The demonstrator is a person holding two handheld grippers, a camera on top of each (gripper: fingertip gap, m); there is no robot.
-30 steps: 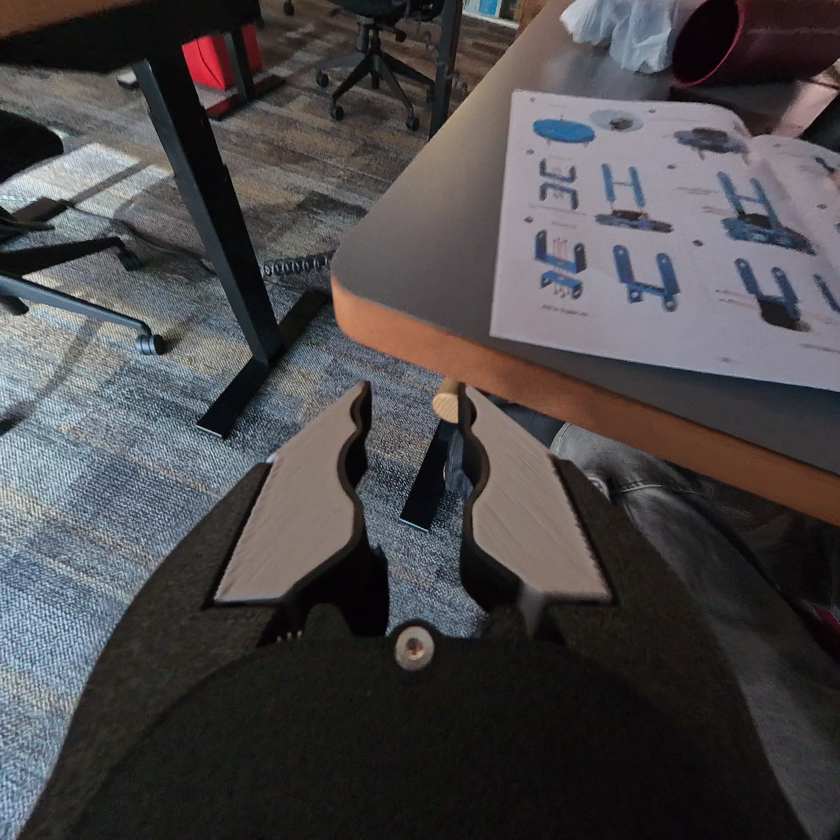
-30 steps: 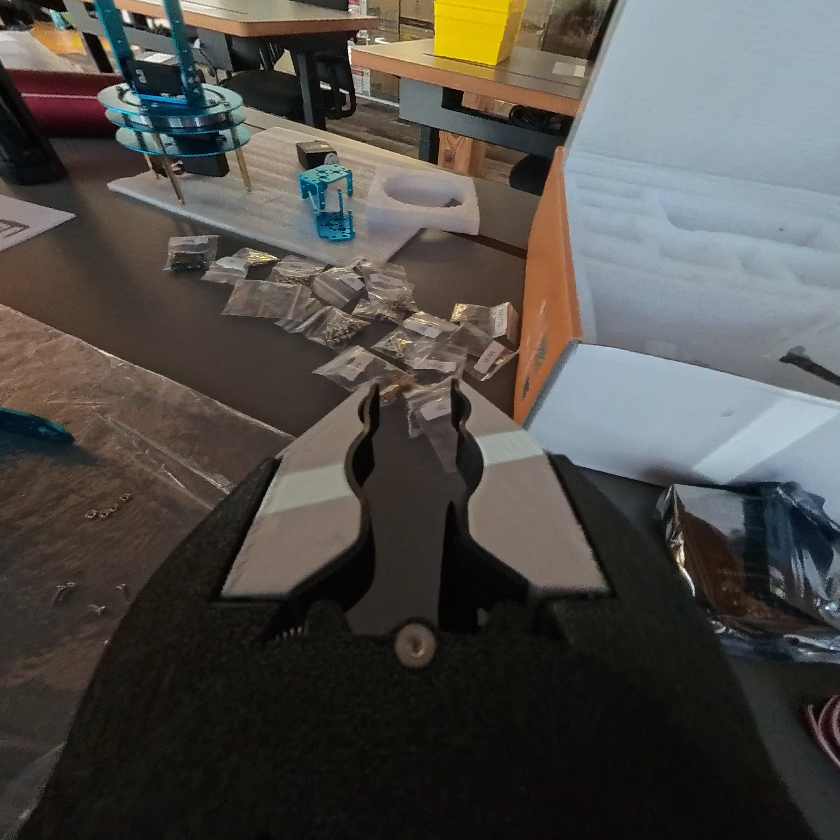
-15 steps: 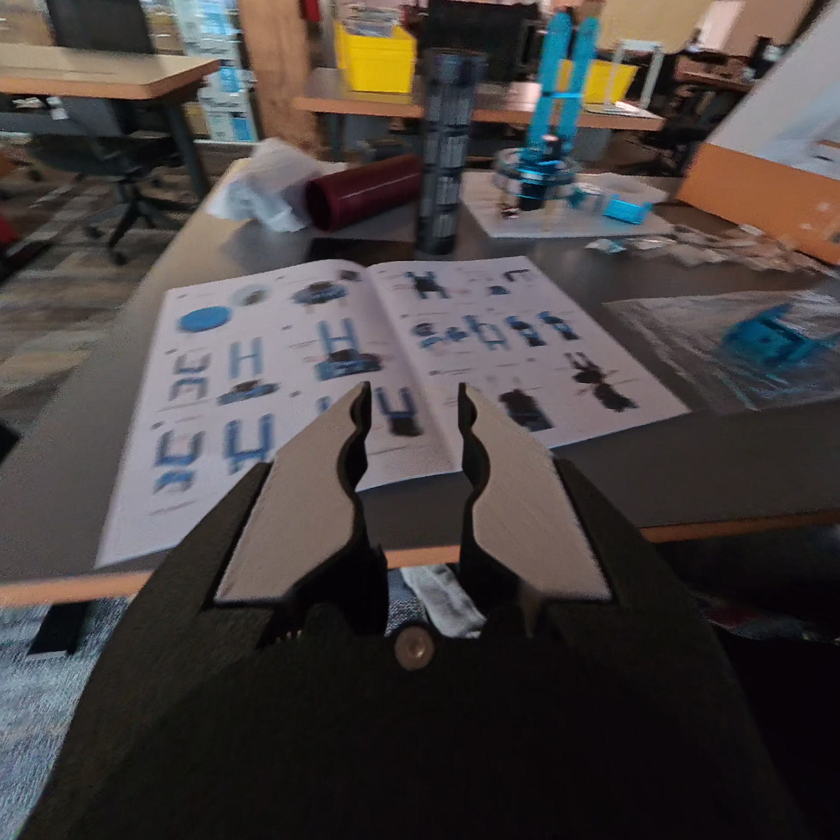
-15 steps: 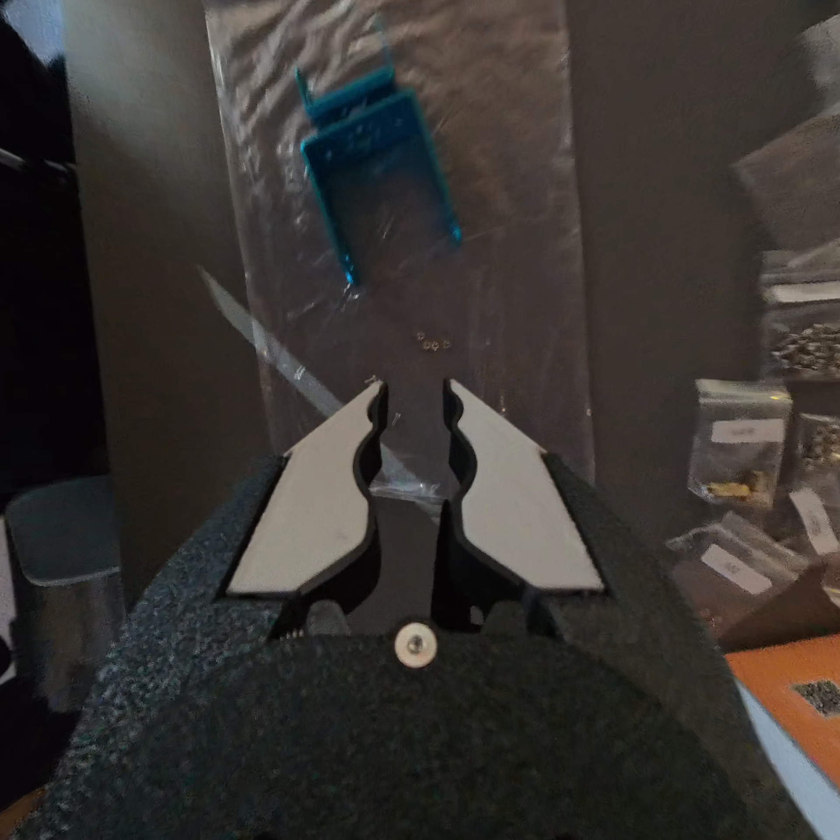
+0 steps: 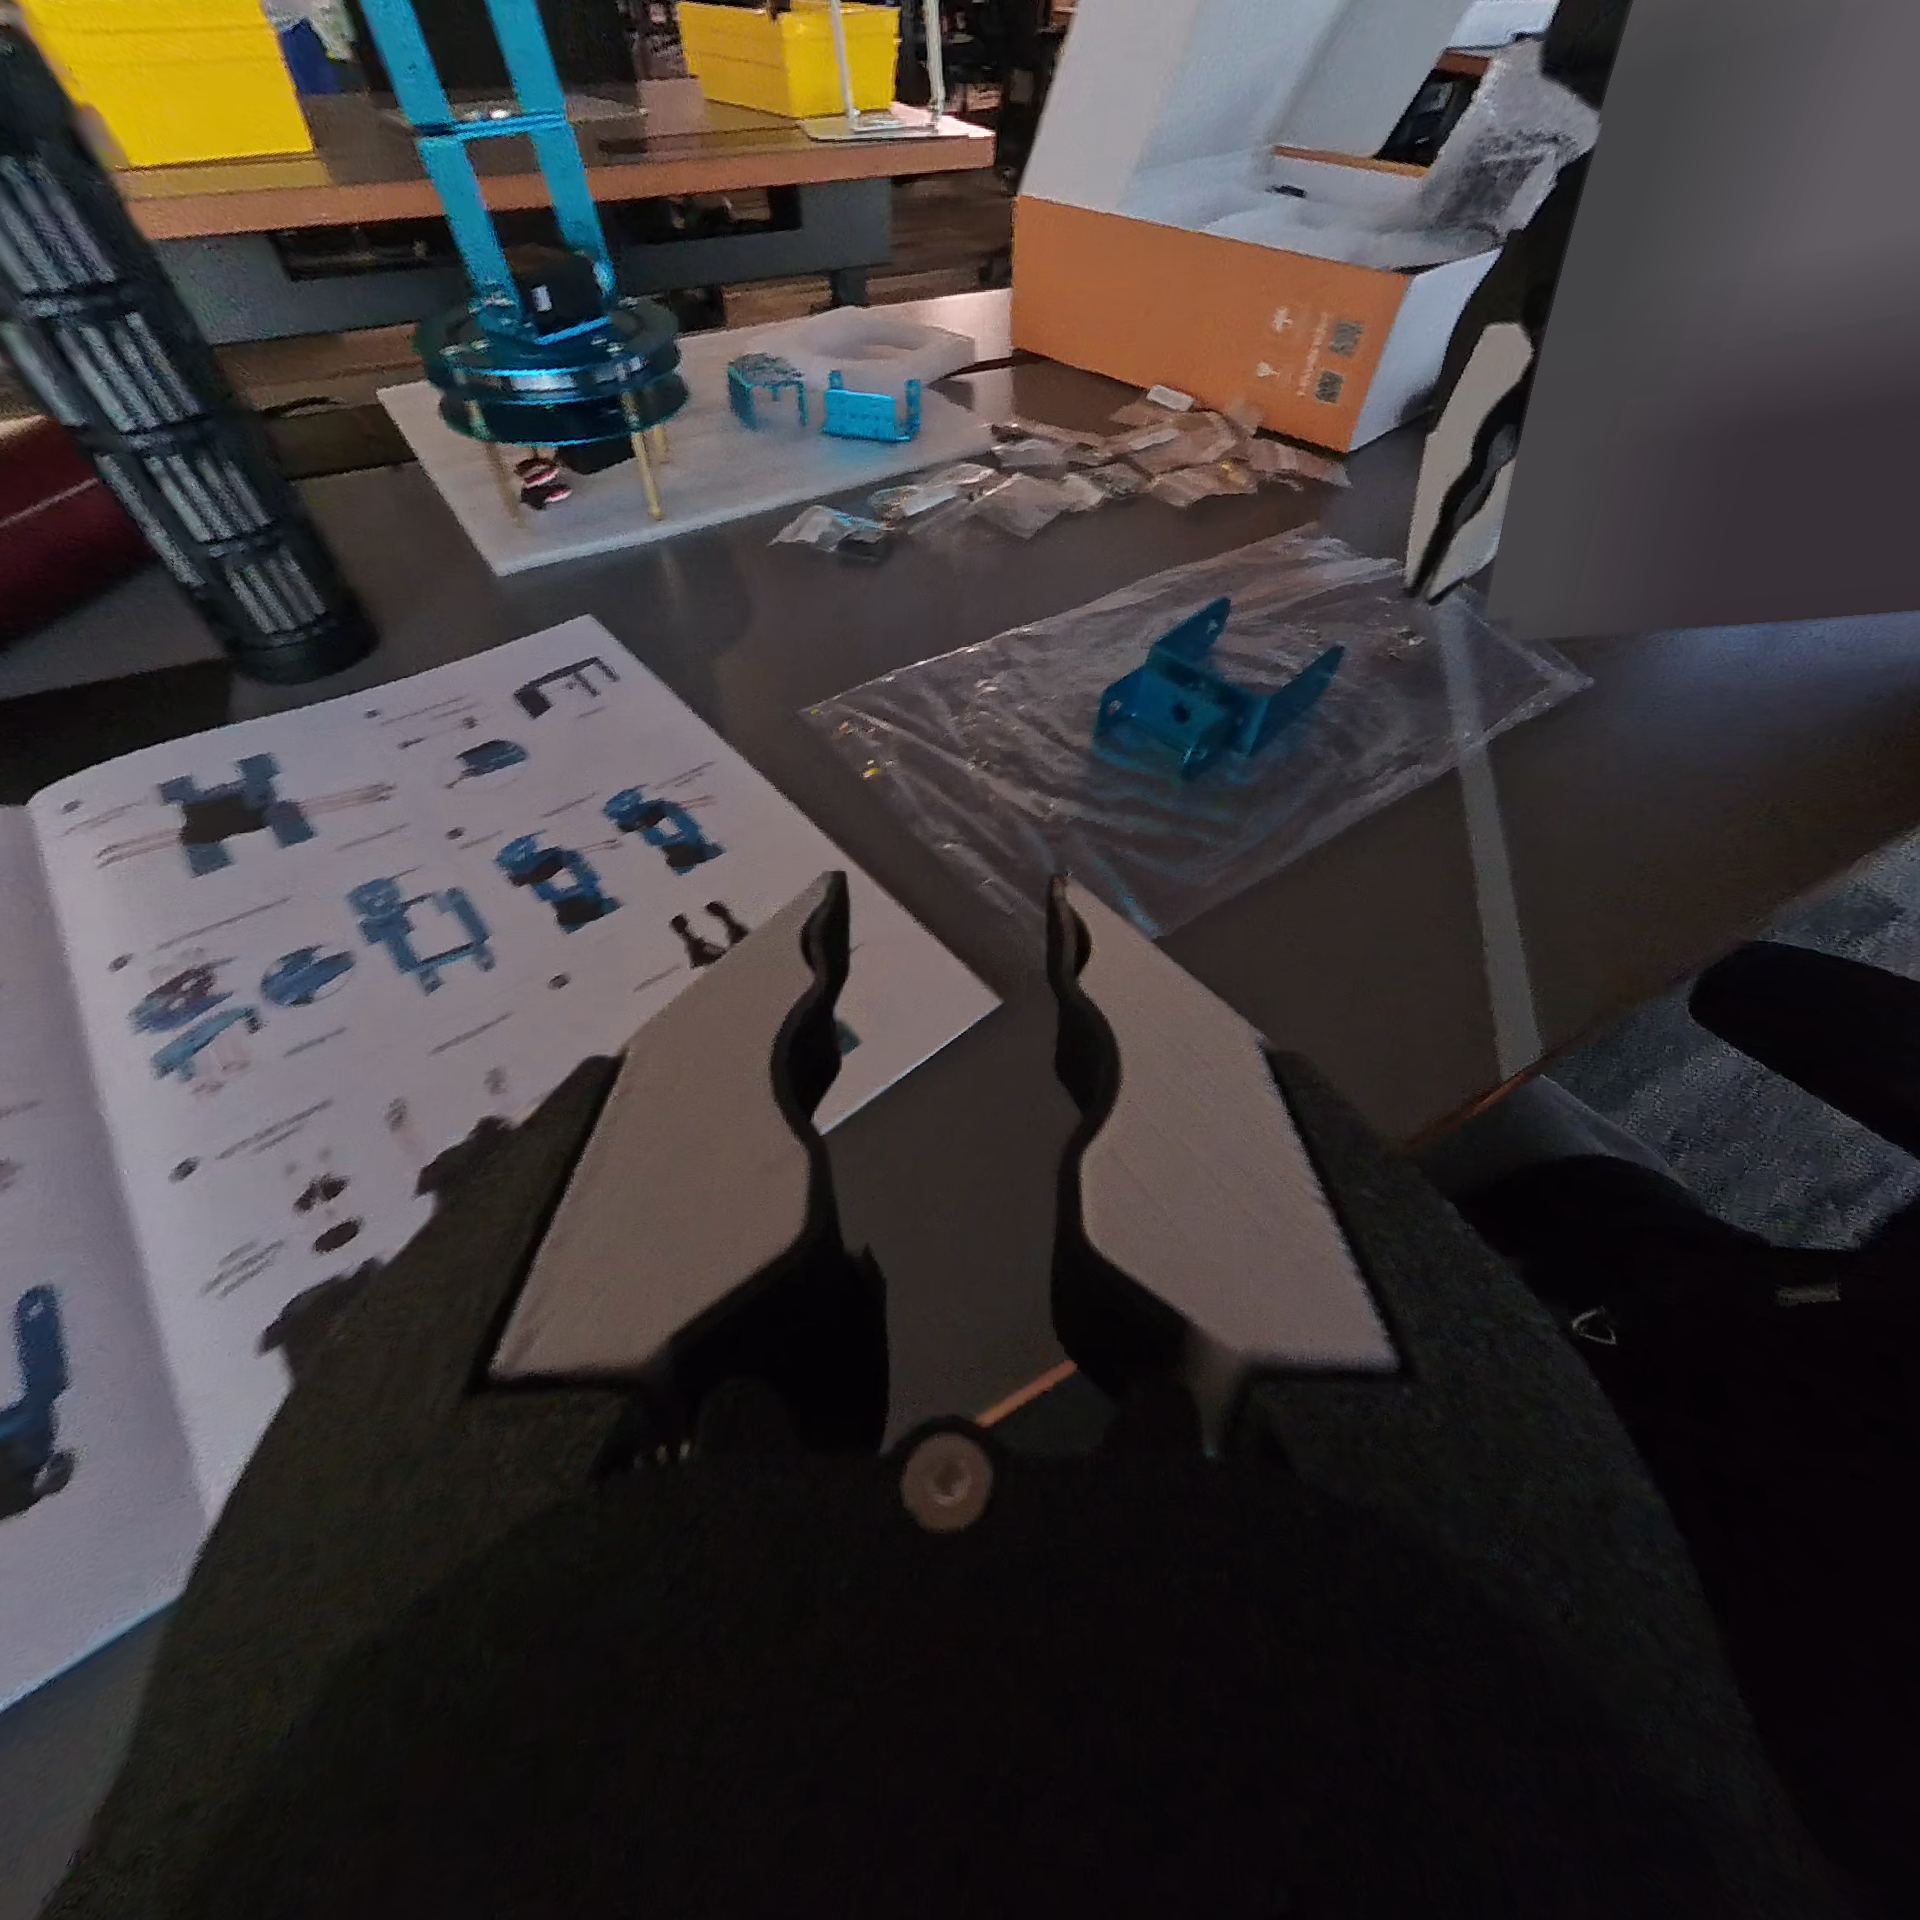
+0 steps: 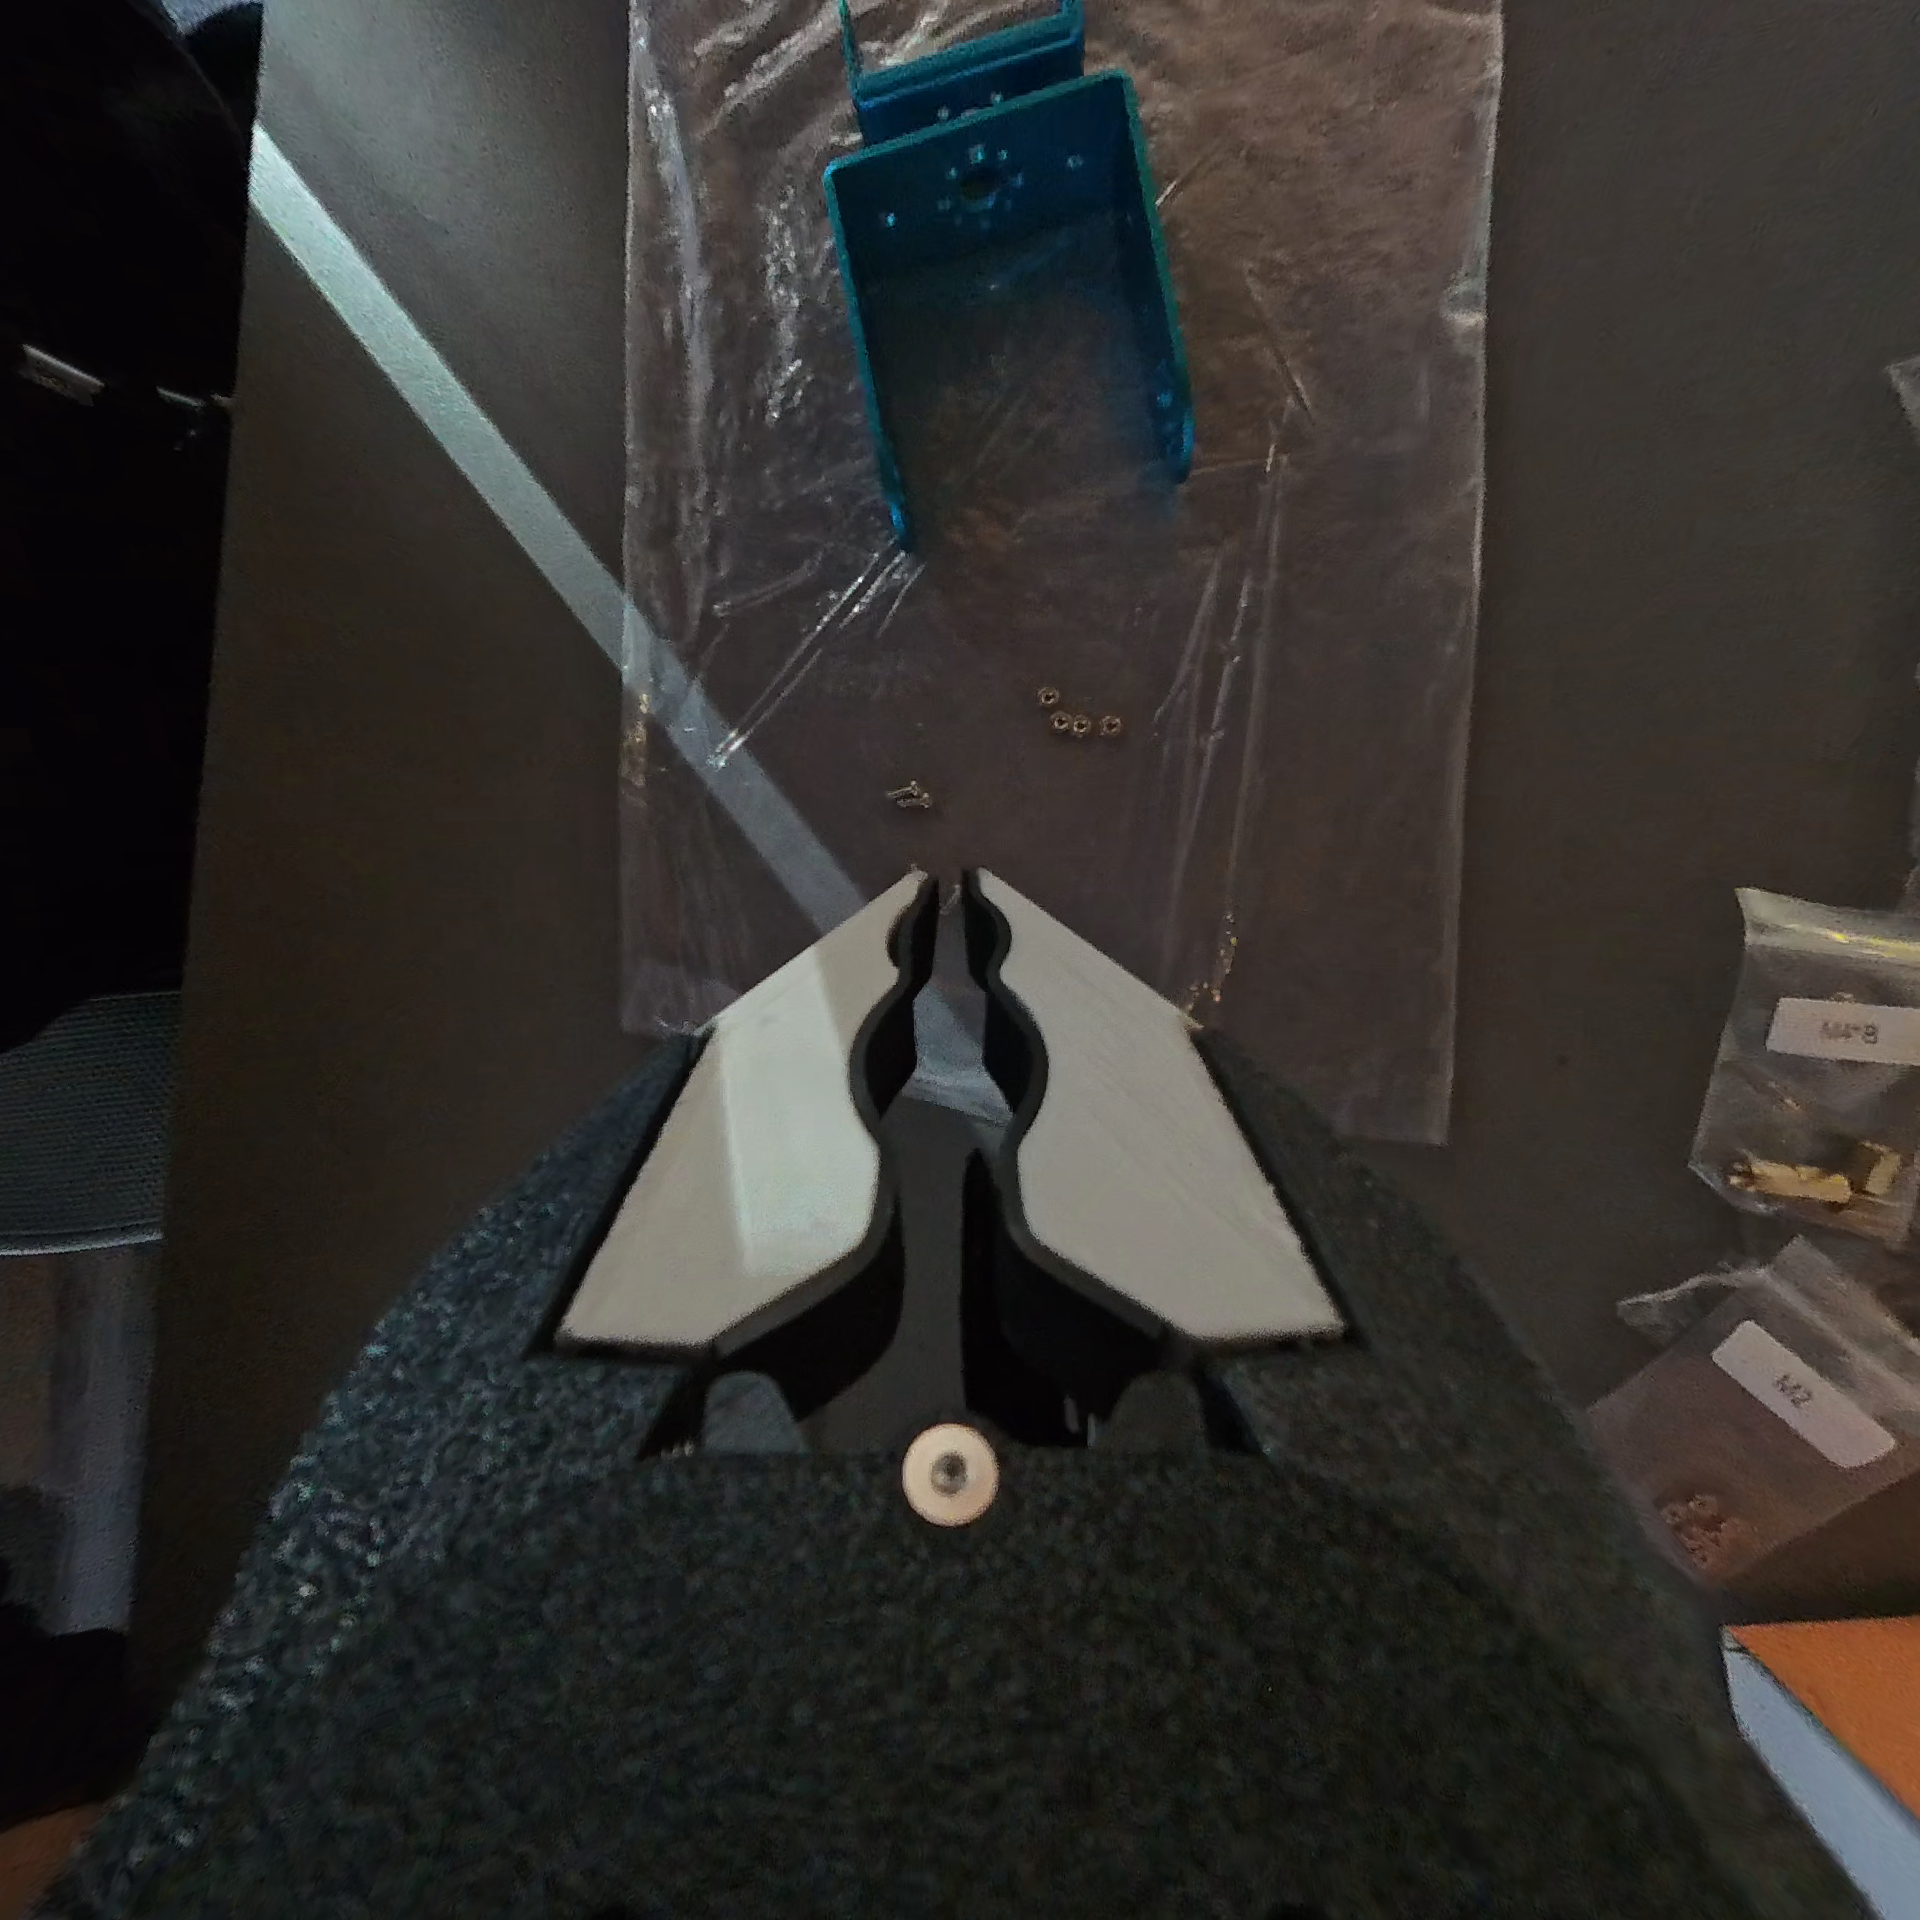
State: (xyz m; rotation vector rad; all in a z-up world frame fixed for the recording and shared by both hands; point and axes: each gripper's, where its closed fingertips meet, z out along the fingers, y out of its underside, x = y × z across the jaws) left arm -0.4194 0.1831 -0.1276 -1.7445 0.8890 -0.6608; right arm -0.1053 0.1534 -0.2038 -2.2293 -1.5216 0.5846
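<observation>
My left gripper (image 5: 945,896) is open and empty, held above the dark table's front edge beside an open instruction booklet (image 5: 312,935). A blue metal bracket (image 5: 1205,707) lies on a clear plastic sheet (image 5: 1039,790) ahead of it. My right gripper (image 6: 948,885) points down onto that sheet (image 6: 1351,520). Its jaws are closed to a thin slit with a tiny screw in it. Another small screw (image 6: 909,795) and a few small nuts (image 6: 1075,722) lie just beyond the tips, and the bracket (image 6: 997,208) lies farther on. The right gripper also shows in the left wrist view (image 5: 1439,561).
Several small parts bags (image 5: 1070,478) lie mid-table, some at the right (image 6: 1818,1091). Behind them are a blue turntable assembly (image 5: 551,353) on a white foam pad, an open orange and white box (image 5: 1195,301) and a tall dark cylinder (image 5: 156,416). The table's front edge (image 5: 1475,1112) runs at the right. Spacing between my two grippers at the tips: around 35 centimetres.
My left gripper swung up from the floor and table edge to over the table, still open. My right gripper turned down onto the plastic sheet and its jaws closed to a slit.
</observation>
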